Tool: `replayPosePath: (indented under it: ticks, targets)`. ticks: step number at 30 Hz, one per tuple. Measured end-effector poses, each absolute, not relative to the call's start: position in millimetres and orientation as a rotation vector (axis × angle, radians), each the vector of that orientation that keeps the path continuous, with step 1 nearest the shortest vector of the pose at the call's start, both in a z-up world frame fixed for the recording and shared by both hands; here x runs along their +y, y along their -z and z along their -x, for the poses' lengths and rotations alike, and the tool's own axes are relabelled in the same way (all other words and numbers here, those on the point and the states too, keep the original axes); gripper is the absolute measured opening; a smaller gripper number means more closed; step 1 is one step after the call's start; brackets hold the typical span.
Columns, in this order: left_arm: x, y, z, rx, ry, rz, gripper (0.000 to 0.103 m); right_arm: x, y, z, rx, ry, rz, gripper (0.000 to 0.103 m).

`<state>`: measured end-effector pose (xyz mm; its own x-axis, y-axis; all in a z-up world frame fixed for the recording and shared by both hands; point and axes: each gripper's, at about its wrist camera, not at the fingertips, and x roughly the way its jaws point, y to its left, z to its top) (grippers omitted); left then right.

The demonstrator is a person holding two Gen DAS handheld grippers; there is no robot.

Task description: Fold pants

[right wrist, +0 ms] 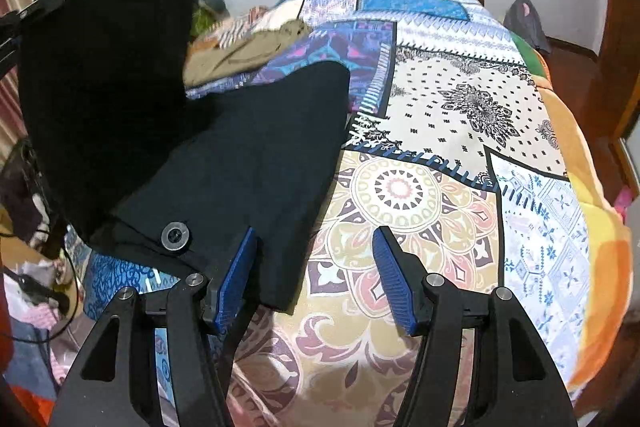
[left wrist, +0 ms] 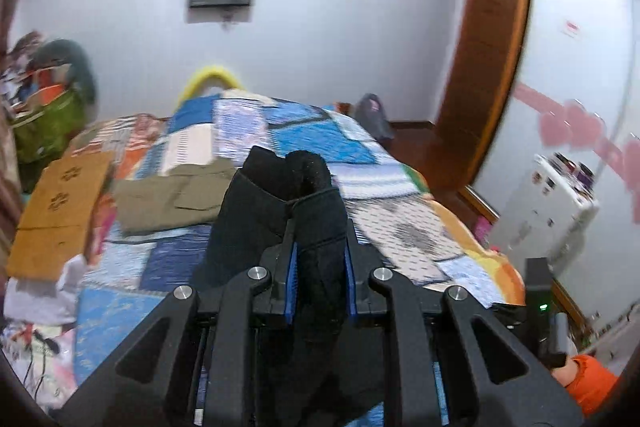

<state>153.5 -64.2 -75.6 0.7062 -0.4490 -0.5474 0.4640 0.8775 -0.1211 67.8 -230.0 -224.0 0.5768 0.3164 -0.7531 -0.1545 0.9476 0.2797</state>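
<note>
The black pants (right wrist: pixel 240 131) lie partly on the patchwork bedspread (right wrist: pixel 460 147), waist button (right wrist: pixel 175 235) near me. One part of them is lifted up at the left (right wrist: pixel 104 75). My left gripper (left wrist: pixel 320 239) is shut on a bunch of the black pants (left wrist: pixel 280 195) and holds it above the bed. My right gripper (right wrist: pixel 316 243) is open and empty, low over the bed, its left finger (right wrist: pixel 236 267) against the edge of the pants.
Folded olive-green pants (left wrist: pixel 172 195) lie further back on the bed, also in the right wrist view (right wrist: pixel 240 51). A cardboard box (left wrist: pixel 60 211) sits at the bed's left edge. Clutter lies left of the bed. A white appliance (left wrist: pixel 548 203) stands at the right.
</note>
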Motion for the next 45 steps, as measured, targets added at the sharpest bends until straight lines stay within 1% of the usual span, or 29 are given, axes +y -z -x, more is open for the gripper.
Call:
replayPosePath:
  ticks: [5,14,17,18,19,21,25,30,31,33,34,39,45]
  targets:
    - [-106.9,93.8,-142.6,0.645,0.623,-0.012,0.018,-227.9,223.3,-68.8,0.907,-0.280,-0.195,0.058]
    - [-163.3,162.7,-134.0,0.851,0.708,-0.064,0.018,-259.2,203.8,-38.8,0.867,-0.214,-0.244,0.058]
    - [-172.4,178.8,-130.0,0.900,0.709,-0.087,0.020,-270.3,196.2,-30.4,0.851,-0.180,-0.244,0.058]
    - [-174.4,181.3,-129.1,0.914,0.717,-0.090,0.026,-274.0,193.4,-27.7,0.844,-0.173,-0.250,0.058]
    - [-175.1,183.3,-128.1,0.923,0.732,-0.088,0.038,-276.8,191.3,-26.1,0.838,-0.168,-0.255,0.058]
    - [-176.9,184.7,-125.0,0.935,0.770,-0.080,0.052,-281.2,186.3,-22.5,0.824,-0.158,-0.266,0.058]
    - [-179.9,174.4,-117.3,0.897,0.753,-0.119,0.052,-282.4,180.3,-22.5,0.802,-0.152,-0.272,0.058]
    - [-153.4,138.5,-116.0,0.790,0.722,-0.086,0.054,-272.3,163.8,-23.3,0.760,-0.185,-0.241,0.058]
    - [-144.7,132.3,-118.0,0.763,0.695,-0.094,0.058,-268.4,160.0,-24.6,0.748,-0.195,-0.233,0.058]
    - [-129.9,126.9,-124.0,0.735,0.640,-0.103,0.063,-259.8,153.6,-26.8,0.722,-0.211,-0.220,0.064]
    - [-120.1,126.5,-127.8,0.733,0.611,-0.106,0.064,-253.4,150.8,-29.5,0.708,-0.224,-0.210,0.064]
    - [-74.3,146.6,-145.2,0.792,0.483,-0.123,0.064,-226.5,156.4,-42.5,0.711,-0.285,-0.185,0.065]
    - [-35.8,193.9,-146.9,0.892,0.379,-0.169,0.064,-204.7,194.6,-62.6,0.815,-0.306,-0.154,0.065]
